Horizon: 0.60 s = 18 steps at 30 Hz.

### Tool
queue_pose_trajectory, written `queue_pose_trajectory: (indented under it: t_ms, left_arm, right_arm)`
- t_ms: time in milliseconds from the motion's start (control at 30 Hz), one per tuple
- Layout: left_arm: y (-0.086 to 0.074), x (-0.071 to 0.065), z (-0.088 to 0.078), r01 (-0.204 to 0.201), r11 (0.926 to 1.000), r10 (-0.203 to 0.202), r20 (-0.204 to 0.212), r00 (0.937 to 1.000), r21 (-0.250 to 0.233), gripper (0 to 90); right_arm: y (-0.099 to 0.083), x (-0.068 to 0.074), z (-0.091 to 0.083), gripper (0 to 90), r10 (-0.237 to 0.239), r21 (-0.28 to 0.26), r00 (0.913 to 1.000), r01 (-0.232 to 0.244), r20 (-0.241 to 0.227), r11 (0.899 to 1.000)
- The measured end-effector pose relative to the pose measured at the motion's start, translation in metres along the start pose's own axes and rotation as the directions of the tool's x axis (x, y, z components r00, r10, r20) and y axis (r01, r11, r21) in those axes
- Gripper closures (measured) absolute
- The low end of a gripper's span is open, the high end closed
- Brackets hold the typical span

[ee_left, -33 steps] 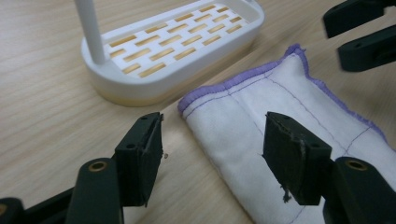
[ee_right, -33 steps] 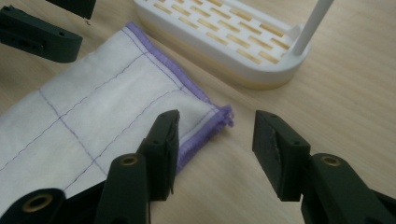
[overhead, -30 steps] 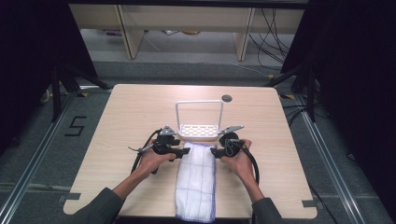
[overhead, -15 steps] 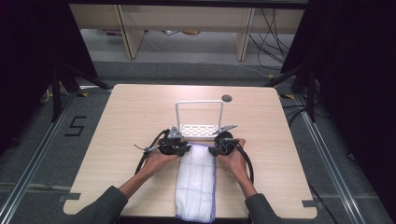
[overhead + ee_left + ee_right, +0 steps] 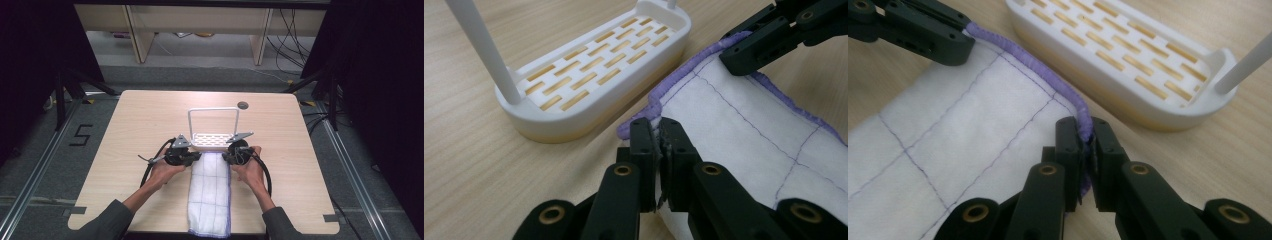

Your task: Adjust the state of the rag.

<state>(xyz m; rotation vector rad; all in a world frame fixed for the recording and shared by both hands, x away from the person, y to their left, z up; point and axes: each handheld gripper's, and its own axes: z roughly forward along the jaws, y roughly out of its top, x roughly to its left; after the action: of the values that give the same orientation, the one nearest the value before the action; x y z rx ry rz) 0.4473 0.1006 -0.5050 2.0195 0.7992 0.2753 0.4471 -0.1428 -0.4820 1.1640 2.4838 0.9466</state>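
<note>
- Now you hold two claws: left claw (image 5: 659,145) and right claw (image 5: 1085,145), jaws just closed, each pinching one far corner of the single white cloth (image 5: 210,192).
- One cloth lies flat on the counter (image 5: 135,120), just beside one white rack (image 5: 214,140).

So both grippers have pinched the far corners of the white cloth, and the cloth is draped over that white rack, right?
Not draped: the cloth lies flat on the table, just short of the rack, as the high view shows. The left gripper and right gripper do pinch its far corners.
</note>
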Motion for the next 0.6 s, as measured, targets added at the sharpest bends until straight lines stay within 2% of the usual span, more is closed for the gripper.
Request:
queue_pose_trajectory:
  t_ms: [167,200,233,367,467,533,567,600]
  left_arm:
    - [0.005,-0.002,-0.01,-0.002,0.9997,0.002,0.008,1.0,-0.023,85.2]
    - [0.006,-0.003,-0.014,0.006,0.9992,-0.006,0.007,1.0,-0.039,85.2]
    - [0.007,-0.003,-0.016,0.009,0.9992,-0.009,0.012,0.9999,-0.039,85.2]
    - [0.01,-0.005,-0.02,0.011,0.9985,-0.01,0.027,0.9996,-0.053,85.2]
    - [0.013,-0.009,-0.025,0.005,0.9982,-0.003,0.031,0.9995,-0.059,85.2]
    - [0.016,-0.011,-0.03,0.001,0.9979,0.002,0.037,0.9993,-0.064,85.2]
    - [0.017,-0.012,-0.031,-0.001,0.9979,0.004,0.044,0.999,-0.065,85.2]
    - [0.017,-0.012,-0.031,-0.001,0.9979,0.004,0.044,0.999,-0.065,85.3]
  right_arm:
    - [0.004,0.003,-0.011,84.9,-0.015,-0.033,0.9998,0.014,-0.015,0.999]
    - [0.004,0.005,-0.013,84.9,-0.009,-0.064,0.9999,0.009,-0.01,0.998]
    - [0.005,0.004,-0.015,84.9,-0.017,-0.049,0.9997,0.016,-0.015,0.999]
    - [0.004,0.006,-0.021,84.9,-0.011,-0.059,0.9997,0.009,-0.024,0.998]
    - [0.005,0.008,-0.026,84.8,-0.017,-0.102,0.9996,0.015,-0.024,0.995]
    - [0.008,0.01,-0.032,84.9,-0.021,-0.089,0.999,0.018,-0.039,0.996]
    - [0.008,0.011,-0.031,84.8,-0.034,-0.11,0.9989,0.03,-0.033,0.993]
    - [0.009,0.014,-0.034,84.8,-0.02,-0.123,0.9989,0.015,-0.042,0.992]
